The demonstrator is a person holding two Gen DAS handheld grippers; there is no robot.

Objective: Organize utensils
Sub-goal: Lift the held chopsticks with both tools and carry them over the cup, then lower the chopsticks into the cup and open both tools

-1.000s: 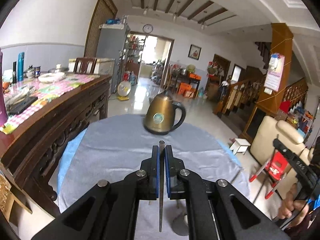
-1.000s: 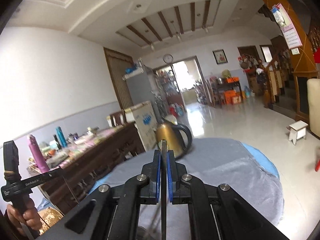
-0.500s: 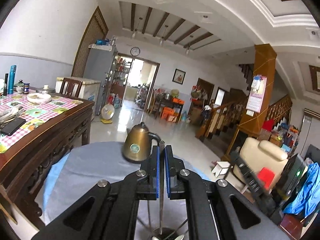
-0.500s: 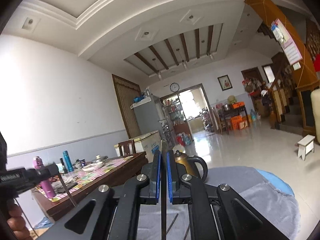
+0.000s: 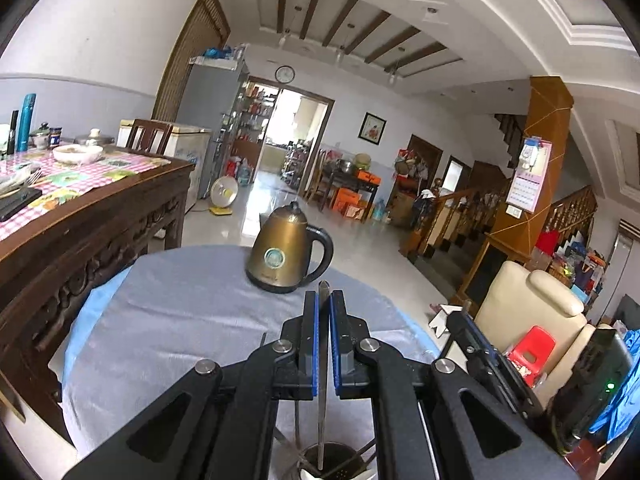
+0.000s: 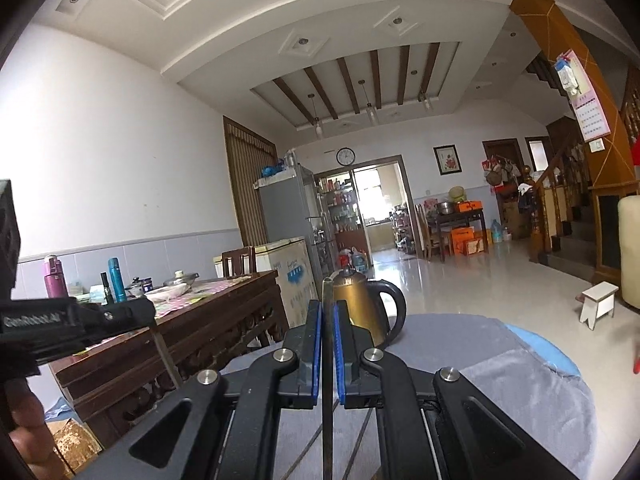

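Left wrist view showed a thin metal utensil (image 5: 322,380) standing upright, pinched between the blue-padded fingers (image 5: 310,344) of the left gripper (image 5: 323,320), its lower end hanging just over the mouth of a dark holder (image 5: 332,458) at the bottom edge. Other thin handles leaned out of that holder; what kind they were was too small to tell. In the right wrist view the right gripper (image 6: 328,328) likewise clamped a second flat metal utensil (image 6: 328,392) upright, its lower end running out of frame.

Both pieces looked light, stiff and smooth, so likely to slip or swivel in a pinch; holding them mid-handle, as here, seemed the sensible spot.

The holder stood on a round counter (image 5: 168,320) draped in grey cloth over blue. A brass-coloured kettle (image 5: 286,254) sat toward the far edge, well apart from the holder, leaving open cloth between. A dark wooden table (image 5: 80,232) ran alongside on the left, and the right gripper appeared just beside the left one, so the tight room was probably between the two hands over the holder's mouth.
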